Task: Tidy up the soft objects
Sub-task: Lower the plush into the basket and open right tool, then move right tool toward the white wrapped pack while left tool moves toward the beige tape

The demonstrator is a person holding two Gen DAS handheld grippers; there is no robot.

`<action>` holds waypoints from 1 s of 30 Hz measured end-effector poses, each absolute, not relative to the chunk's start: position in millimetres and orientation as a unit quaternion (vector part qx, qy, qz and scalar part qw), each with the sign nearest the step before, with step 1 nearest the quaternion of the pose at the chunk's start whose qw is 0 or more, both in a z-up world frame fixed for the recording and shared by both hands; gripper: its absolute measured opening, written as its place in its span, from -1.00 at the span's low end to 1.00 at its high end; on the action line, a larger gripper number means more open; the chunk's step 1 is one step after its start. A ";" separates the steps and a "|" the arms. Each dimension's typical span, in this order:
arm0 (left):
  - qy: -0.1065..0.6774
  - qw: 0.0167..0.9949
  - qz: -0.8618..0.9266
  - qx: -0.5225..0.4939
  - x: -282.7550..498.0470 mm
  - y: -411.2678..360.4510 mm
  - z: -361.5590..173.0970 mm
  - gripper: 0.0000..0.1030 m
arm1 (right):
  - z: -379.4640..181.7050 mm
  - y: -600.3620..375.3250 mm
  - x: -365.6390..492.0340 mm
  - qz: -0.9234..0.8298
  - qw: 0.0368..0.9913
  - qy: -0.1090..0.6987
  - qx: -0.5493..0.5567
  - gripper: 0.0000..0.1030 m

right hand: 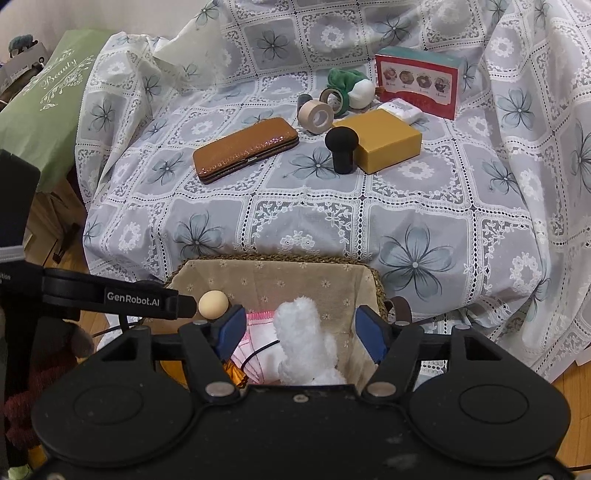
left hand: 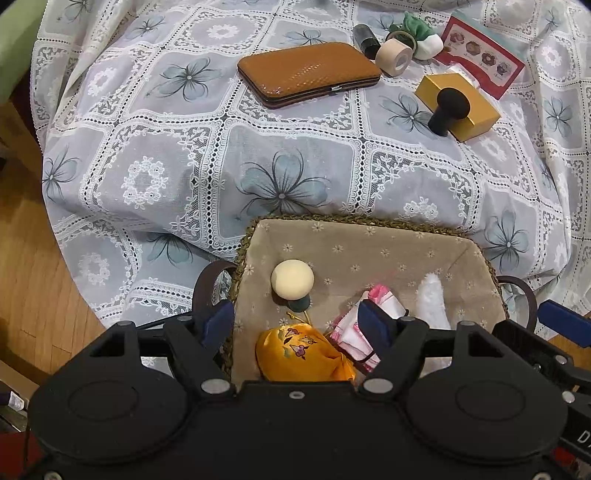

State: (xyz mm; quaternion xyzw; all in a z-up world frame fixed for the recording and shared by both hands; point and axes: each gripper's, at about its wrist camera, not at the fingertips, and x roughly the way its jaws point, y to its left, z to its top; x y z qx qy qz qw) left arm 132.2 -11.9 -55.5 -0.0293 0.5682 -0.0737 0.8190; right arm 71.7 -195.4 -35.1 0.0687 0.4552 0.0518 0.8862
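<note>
A cloth-lined woven basket (left hand: 369, 236) (right hand: 273, 273) stands at the near edge of the lace-covered table. It holds a cream mushroom-shaped puff (left hand: 291, 278) (right hand: 213, 303), a yellow embroidered pouch (left hand: 299, 350), a pink and white folded cloth (left hand: 351, 332) (right hand: 255, 332) and a white fluffy toy (left hand: 432, 299) (right hand: 303, 339). My left gripper (left hand: 297, 325) is open above the pouch, holding nothing. My right gripper (right hand: 301, 330) is open, its fingers on either side of the white fluffy toy without touching it. A black puff (left hand: 448, 110) (right hand: 341, 147) and a green and white soft item (left hand: 421, 33) (right hand: 351, 86) lie farther back.
On the table are a brown clasp case (left hand: 310, 74) (right hand: 245, 149), a yellow box (left hand: 461, 107) (right hand: 384, 142), a beige tape roll (left hand: 393, 55) (right hand: 316, 114), a dark small cylinder (left hand: 365, 37) and a red picture box (left hand: 484, 55) (right hand: 417, 81). A green bag (right hand: 44, 122) stands left.
</note>
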 end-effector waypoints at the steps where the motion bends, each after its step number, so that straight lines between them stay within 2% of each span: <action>1: 0.569 0.819 -0.073 -0.029 132.6 -11.9 -55.8 0.35 | -35.1 -195.6 72.2 0.051 0.886 0.455 0.069 0.27; 30: 0.559 0.826 -0.068 -0.027 174.4 -20.5 -39.4 0.36 | -18.8 -214.8 130.6 0.015 0.893 0.439 0.098 0.33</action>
